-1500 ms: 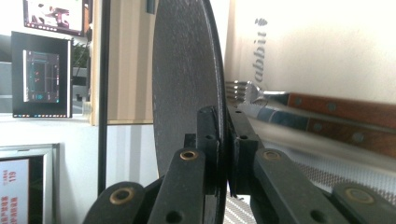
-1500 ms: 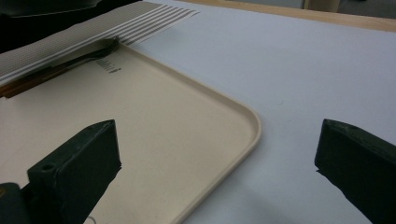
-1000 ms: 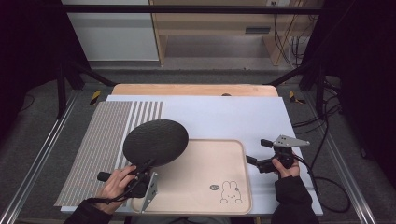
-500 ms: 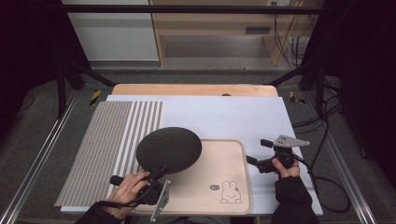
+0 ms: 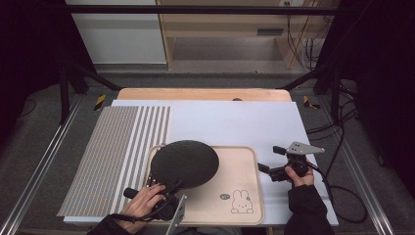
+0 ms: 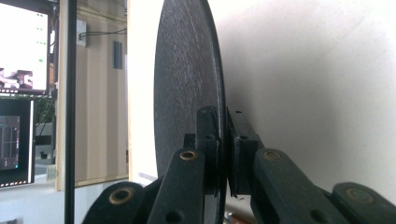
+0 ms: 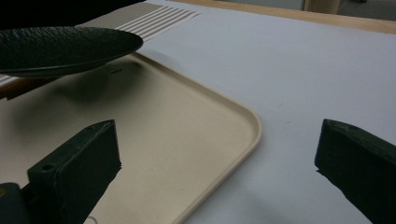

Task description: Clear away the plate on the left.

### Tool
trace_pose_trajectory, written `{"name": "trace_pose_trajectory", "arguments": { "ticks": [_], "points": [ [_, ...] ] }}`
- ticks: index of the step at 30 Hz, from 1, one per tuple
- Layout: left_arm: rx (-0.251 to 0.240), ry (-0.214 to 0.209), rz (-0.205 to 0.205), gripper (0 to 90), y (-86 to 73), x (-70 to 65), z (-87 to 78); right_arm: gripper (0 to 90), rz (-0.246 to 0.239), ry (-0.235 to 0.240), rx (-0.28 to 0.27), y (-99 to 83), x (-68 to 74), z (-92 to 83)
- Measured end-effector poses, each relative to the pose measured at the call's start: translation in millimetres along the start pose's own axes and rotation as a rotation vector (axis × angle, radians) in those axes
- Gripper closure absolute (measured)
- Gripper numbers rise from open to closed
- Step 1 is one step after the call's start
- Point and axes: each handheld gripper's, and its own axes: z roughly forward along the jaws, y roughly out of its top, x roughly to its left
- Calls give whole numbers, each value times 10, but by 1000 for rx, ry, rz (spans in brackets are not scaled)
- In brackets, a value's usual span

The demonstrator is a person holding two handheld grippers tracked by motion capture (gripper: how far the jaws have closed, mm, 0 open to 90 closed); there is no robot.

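Gripping the plate by its near rim, left gripper holds it over the tray, left end. Right gripper spread wide, empty, beside tray's right edge.

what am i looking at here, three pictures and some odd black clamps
A person sits at a table and holds a pair of hand-held tongs in each hand; there is no robot arm. The high view looks down from above. Each of the other two pictures comes from a camera riding on one of the tongs, looking along its black jaws.

On the table lie a striped mat and a beige tray with a rabbit drawing.

The left tongs are shut on the edge of a black plate, held above the tray. The right tongs are open and hold nothing, resting beside the tray's right edge.
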Motion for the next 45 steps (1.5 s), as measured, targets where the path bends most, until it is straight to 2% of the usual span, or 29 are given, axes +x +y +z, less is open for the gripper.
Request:
{"name": "trace_pose_trajectory", "arguments": {
  "ticks": [14,25,30,34,40,45],
  "points": [
    [-23,-47,4,845,101,-98,96,3,0,1,0,0,2,0],
    [-17,-65,7,841,124,-141,165,3,-1,1,1,0,1,3],
    [-9,-79,-19,851,131,-141,176,3,-2,0,-2,2,-2,-3],
    [10,-92,3,849,160,-167,174,3,-1,2,-3,2,0,-3],
    [7,-136,-14,813,176,-199,209,3,-1,2,-3,2,-2,-2],
    [22,-175,-48,734,192,-236,256,3,1,3,-2,1,0,-1]
  ]
}}
